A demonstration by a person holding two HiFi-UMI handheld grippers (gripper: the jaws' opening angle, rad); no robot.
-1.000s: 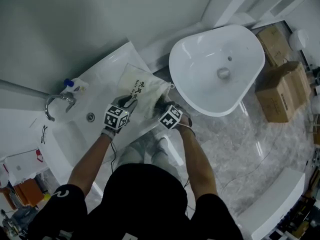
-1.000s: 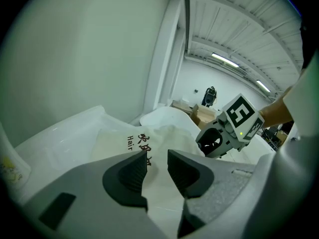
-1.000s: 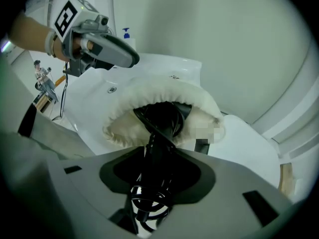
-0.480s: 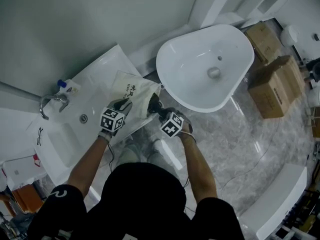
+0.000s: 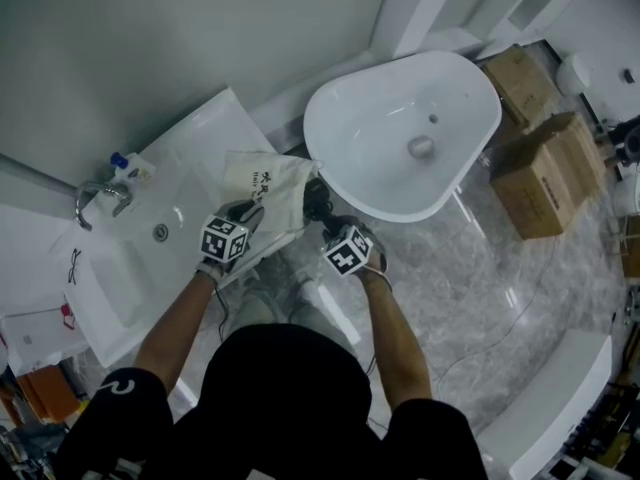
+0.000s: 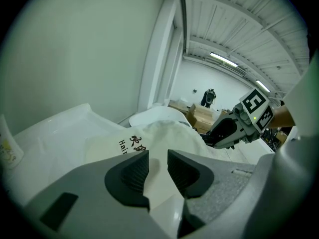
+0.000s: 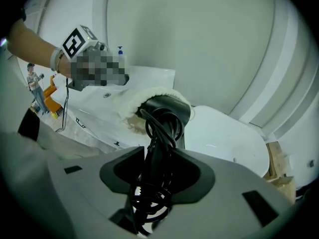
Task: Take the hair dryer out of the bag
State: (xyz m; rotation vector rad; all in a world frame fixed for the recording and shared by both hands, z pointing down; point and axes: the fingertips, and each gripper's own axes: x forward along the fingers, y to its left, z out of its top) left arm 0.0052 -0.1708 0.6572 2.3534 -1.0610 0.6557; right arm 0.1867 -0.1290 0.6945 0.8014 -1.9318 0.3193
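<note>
A cream cloth bag [image 5: 268, 183] with dark print lies on the white counter [image 5: 200, 143] beside the oval basin. My left gripper [image 5: 248, 211] is shut on the bag's near edge; the cloth [image 6: 158, 153] sits pinched between the pads. The black hair dryer [image 7: 167, 114] sticks halfway out of the bag's mouth, its head still inside the cloth [image 7: 144, 96]. My right gripper [image 5: 325, 218] is shut on the dryer's handle and bundled cord [image 7: 155, 153]. In the head view the dryer [image 5: 316, 200] shows as a dark shape at the bag's right end.
A white oval basin [image 5: 400, 133] stands right of the bag. A faucet [image 5: 98, 196], a drain [image 5: 160, 232] and a blue-capped bottle [image 5: 128, 166] sit at the counter's left. Cardboard boxes [image 5: 545, 173] stand on the marble floor at the right.
Both grippers have shifted along the counter with the bag. The right gripper has drawn the black dryer further out of the bag's mouth; the left keeps its pinch on the cloth.
</note>
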